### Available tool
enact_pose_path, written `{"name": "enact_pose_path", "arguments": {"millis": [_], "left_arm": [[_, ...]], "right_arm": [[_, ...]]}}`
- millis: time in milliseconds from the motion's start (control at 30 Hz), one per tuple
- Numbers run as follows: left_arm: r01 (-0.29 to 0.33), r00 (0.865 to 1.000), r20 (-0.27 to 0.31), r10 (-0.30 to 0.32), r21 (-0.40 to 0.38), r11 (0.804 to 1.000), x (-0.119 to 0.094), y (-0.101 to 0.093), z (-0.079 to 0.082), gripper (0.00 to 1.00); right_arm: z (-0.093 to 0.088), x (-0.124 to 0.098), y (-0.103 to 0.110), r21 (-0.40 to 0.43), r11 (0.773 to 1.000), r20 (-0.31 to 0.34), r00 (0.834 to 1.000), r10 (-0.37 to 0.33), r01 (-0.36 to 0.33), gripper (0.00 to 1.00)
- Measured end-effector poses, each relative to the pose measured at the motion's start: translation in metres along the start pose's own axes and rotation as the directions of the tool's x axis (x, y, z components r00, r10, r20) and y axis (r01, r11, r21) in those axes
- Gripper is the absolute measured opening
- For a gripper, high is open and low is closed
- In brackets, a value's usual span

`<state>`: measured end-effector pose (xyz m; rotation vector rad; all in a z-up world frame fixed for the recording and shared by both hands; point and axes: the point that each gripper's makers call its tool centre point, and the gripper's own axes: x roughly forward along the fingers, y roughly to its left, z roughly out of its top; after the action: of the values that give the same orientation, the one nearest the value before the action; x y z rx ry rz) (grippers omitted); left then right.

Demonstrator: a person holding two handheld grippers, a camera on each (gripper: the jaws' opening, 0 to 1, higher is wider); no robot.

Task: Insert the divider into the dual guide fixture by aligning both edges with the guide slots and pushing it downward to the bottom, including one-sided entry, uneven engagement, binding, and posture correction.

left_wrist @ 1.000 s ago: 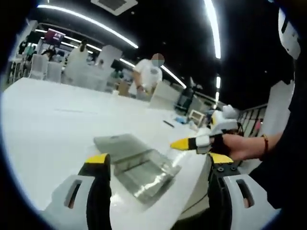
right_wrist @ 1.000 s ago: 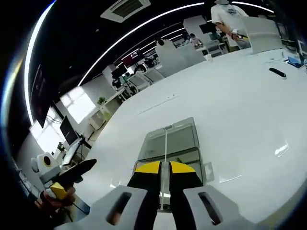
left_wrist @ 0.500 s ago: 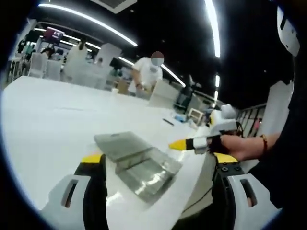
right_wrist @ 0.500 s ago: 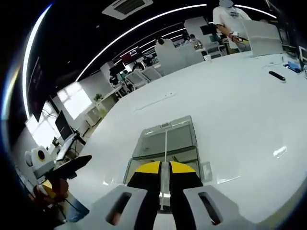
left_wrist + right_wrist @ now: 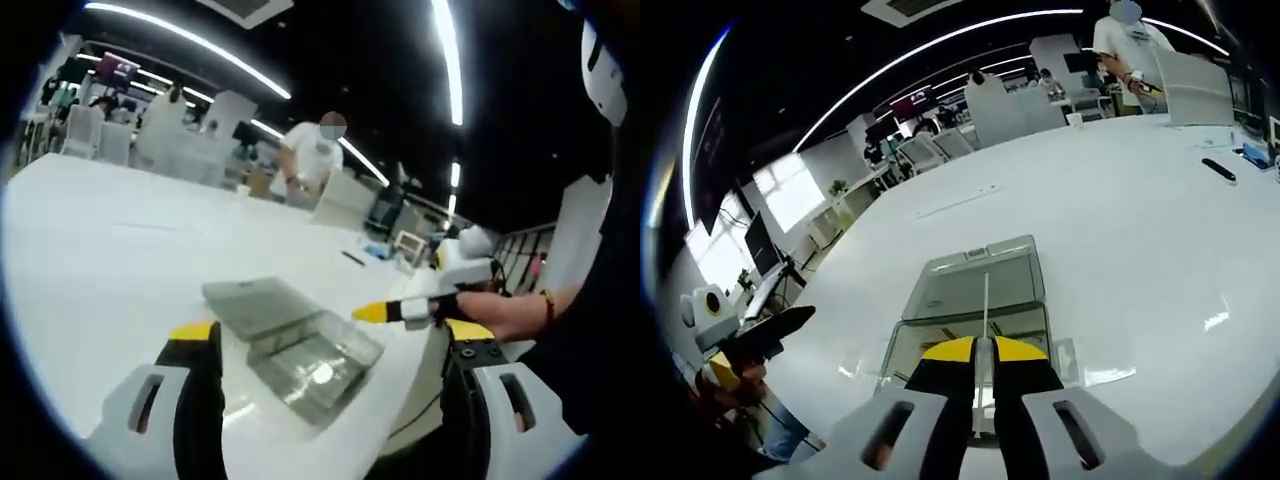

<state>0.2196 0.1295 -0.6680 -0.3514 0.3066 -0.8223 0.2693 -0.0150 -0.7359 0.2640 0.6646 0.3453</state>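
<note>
The clear dual guide fixture [image 5: 300, 345] lies flat on the white table [image 5: 110, 250] near its front edge. My right gripper [image 5: 978, 348] is shut on the thin clear divider [image 5: 986, 300], which I see edge-on, running along the middle of the fixture [image 5: 975, 290]. Whether the divider's edges sit in the slots I cannot tell. In the left gripper view the right gripper [image 5: 385, 312] comes in from the right, held by a hand, its yellow tip just over the fixture's right side. My left gripper [image 5: 328, 332] hangs open, its jaws either side of the fixture and above it.
A person in a white shirt [image 5: 318, 150] stands at the table's far side. A dark flat object [image 5: 1218, 168] lies far right on the table. A small clear piece [image 5: 1068, 360] rests beside the fixture. The left gripper [image 5: 760, 335] shows at the left, off the table edge.
The right gripper with the divider has sunk slightly toward the fixture, which looks a little larger in the right gripper view. The left gripper stays open and nearly still.
</note>
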Motion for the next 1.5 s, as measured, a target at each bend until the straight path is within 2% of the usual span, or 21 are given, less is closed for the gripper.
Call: {"name": "enact_pose_path", "arguments": {"millis": [367,633,1167,1500], "left_arm": [[-0.012,1.0,-0.012,0.012,-0.007,1.0,-0.002,0.005,0.0,0.88],[-0.024,0.999,0.027,0.026,-0.05,0.998,-0.004,0.01,0.006,0.88],[-0.029,0.999,0.032,0.031,-0.054,0.998,-0.004,0.012,0.008,0.88],[-0.025,0.999,0.027,0.027,-0.066,0.998,-0.004,0.011,0.005,0.87]], "right_arm": [[-0.006,0.004,-0.002,-0.012,1.0,-0.014,1.0,-0.008,0.008,0.0],[-0.008,0.007,-0.003,-0.006,1.0,-0.02,1.0,-0.012,0.012,0.0],[-0.011,0.011,-0.003,-0.04,0.999,-0.046,0.999,-0.022,0.02,0.0],[-0.015,0.014,0.003,-0.112,0.994,-0.119,0.992,-0.03,0.017,0.0]]}}
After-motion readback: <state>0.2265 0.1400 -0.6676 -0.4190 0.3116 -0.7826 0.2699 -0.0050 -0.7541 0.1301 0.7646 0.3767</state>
